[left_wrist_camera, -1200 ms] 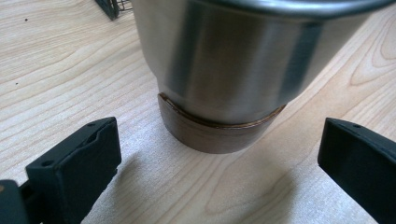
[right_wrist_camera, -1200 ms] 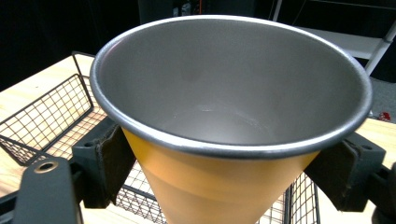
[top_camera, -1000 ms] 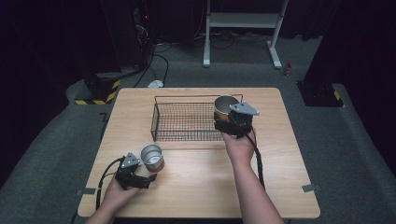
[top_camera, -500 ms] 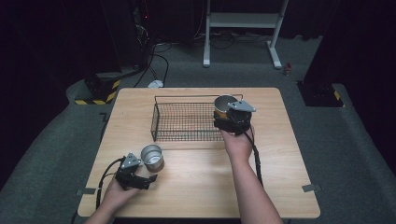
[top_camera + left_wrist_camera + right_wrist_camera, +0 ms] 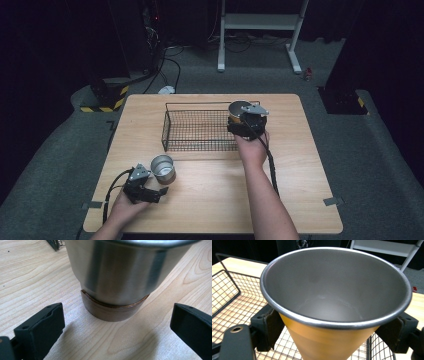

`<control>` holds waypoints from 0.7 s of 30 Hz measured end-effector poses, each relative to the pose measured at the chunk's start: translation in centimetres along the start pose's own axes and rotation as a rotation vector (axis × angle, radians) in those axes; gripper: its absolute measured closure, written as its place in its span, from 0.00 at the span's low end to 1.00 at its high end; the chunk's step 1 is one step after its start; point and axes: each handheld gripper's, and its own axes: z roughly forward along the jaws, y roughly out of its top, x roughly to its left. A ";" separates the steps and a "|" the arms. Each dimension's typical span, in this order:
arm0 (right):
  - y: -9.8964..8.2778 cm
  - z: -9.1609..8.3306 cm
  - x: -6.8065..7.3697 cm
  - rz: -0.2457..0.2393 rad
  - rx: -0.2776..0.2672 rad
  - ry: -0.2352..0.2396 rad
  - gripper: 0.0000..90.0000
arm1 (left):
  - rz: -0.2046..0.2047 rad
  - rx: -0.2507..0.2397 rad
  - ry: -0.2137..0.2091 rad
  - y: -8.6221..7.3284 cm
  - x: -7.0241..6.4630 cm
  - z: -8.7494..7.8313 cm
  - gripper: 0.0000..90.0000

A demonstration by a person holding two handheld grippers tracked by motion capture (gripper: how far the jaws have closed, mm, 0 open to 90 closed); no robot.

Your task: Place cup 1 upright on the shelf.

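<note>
Jaws of the right gripper point(image 5: 245, 121) were clamped on the orange cup point(image 5: 329, 340), one pad pressed against each side of its tapered wall just under the steel rim. In the high view that cup was held upright above the right end of the wire basket point(image 5: 200, 131), which sat toward the far middle of the wooden table point(image 5: 300, 165). The right gripper view showed the cup's bare grey inside and, below it, the basket's black mesh with the tabletop showing through.

At the near left of the table, the left gripper point(image 5: 161, 191) lay low on the wood, held in the person's left hand point(image 5: 125, 207). Its jaws stood wide open, one to each side of the steel cup point(image 5: 117, 272), and touched nothing. That cup stood upright on the table just beyond the jaws, its shiny wall rising from a dark brown base. In the high view it stood just near of the basket's near left corner, apart from it.
</note>
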 end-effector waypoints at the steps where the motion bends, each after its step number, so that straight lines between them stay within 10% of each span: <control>1: 0.1 0.1 0.0 0.008 -0.004 0.002 0.18 | -0.001 0.000 -0.001 0.0 0.0 0.0 0.00; 21: 0.4 2.3 -0.1 0.021 0.052 -0.004 0.18 | -0.006 0.002 -0.011 0.0 0.0 0.0 0.00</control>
